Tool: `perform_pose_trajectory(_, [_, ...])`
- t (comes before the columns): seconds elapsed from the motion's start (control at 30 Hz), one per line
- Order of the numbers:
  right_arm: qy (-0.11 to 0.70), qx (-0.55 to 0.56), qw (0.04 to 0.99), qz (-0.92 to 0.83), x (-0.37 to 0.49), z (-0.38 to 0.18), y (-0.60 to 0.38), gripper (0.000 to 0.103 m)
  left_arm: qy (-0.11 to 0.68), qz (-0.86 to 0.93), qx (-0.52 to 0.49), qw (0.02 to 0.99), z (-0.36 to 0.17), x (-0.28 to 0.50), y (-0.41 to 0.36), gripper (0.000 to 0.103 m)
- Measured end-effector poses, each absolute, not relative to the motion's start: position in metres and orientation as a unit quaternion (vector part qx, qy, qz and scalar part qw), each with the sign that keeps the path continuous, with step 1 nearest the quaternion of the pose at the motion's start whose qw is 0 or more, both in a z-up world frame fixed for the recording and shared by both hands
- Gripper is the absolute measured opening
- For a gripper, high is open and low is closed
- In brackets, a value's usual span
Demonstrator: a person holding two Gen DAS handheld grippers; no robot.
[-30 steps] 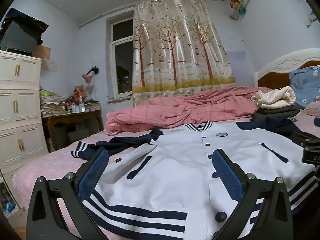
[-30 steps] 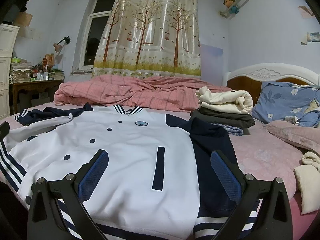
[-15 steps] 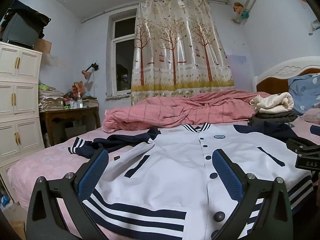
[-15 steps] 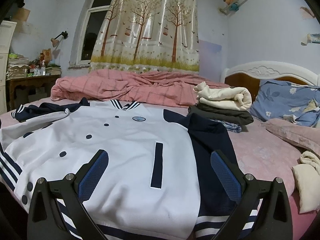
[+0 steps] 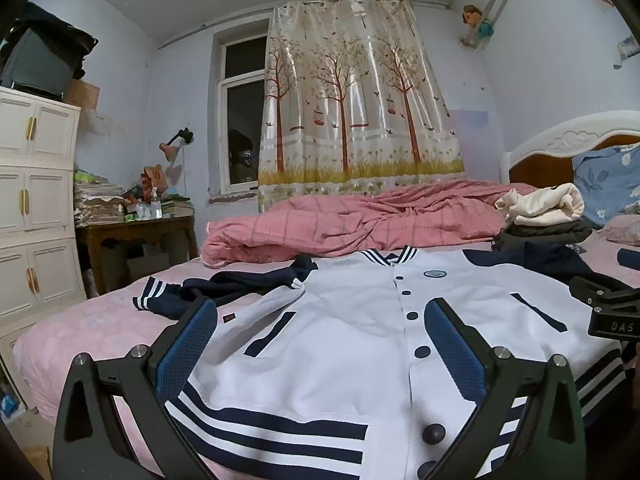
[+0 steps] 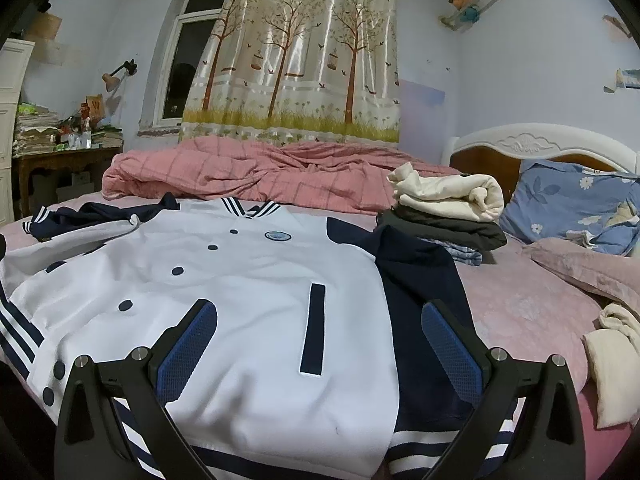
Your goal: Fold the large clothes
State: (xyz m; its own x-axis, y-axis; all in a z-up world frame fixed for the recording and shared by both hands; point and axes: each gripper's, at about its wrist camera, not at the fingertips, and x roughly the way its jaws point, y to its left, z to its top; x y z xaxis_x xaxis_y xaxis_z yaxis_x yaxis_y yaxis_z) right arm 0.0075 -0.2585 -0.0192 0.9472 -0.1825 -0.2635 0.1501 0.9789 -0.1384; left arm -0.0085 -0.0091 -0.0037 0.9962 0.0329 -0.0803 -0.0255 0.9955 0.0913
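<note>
Across the pink-sheeted bed [image 5: 80, 324] we see the white button-front varsity jacket with navy sleeves and striped hem [image 6: 224, 280] lying flat, face up, collar toward the rumpled pink checked quilt [image 6: 280, 176]. Over its hem, we hold our left hand-held gripper [image 5: 320, 344] and right hand-held gripper [image 6: 316, 344], both spread wide, pinching nothing.

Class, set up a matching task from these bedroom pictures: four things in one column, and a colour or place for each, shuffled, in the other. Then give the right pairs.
Things:
1. jacket
2. quilt
3. pillow
4. cream garment

Descriptions:
A. blue with white flowers, by the headboard
B. on top of the stack of folded clothes
C. white with navy sleeves, spread flat on the bed
D. pink checked, bunched under the curtain

Pairs: 1-C, 2-D, 3-A, 4-B
</note>
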Motion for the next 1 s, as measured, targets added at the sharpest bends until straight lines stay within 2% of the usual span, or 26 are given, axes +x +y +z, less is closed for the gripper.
perform_pose_trajectory(0.4, [0.137, -0.071, 0.984, -0.087, 0.000, -0.020, -0.258, 0.103, 0.065, 0.002, 0.034, 0.997, -0.003, -0.001, 0.000, 0.103])
perform_pose_trajectory(0.6, [0.135, -0.109, 0.978, -0.111, -0.020, -0.015, -0.253, 0.103, 0.055, 0.007, 0.064, 0.996, 0.004, -0.017, 0.003, 0.103])
perform_pose_trajectory(0.73, [0.121, -0.071, 0.987, -0.075, -0.049, -0.014, -0.258, 0.103, 0.054, 0.010, 0.051, 0.997, 0.007, -0.024, 0.021, 0.103])
perform_pose_trajectory(0.83, [0.078, -0.018, 0.994, -0.078, -0.061, -0.028, -0.269, 0.103, 0.063, 0.025, 0.057, 0.996, 0.001, -0.020, 0.033, 0.103])
perform_pose_trajectory(1.0, [0.178, 0.016, 0.981, -0.076, -0.039, -0.059, -0.281, 0.103, 0.081, 0.057, 0.058, 0.993, -0.018, -0.015, 0.068, 0.103])
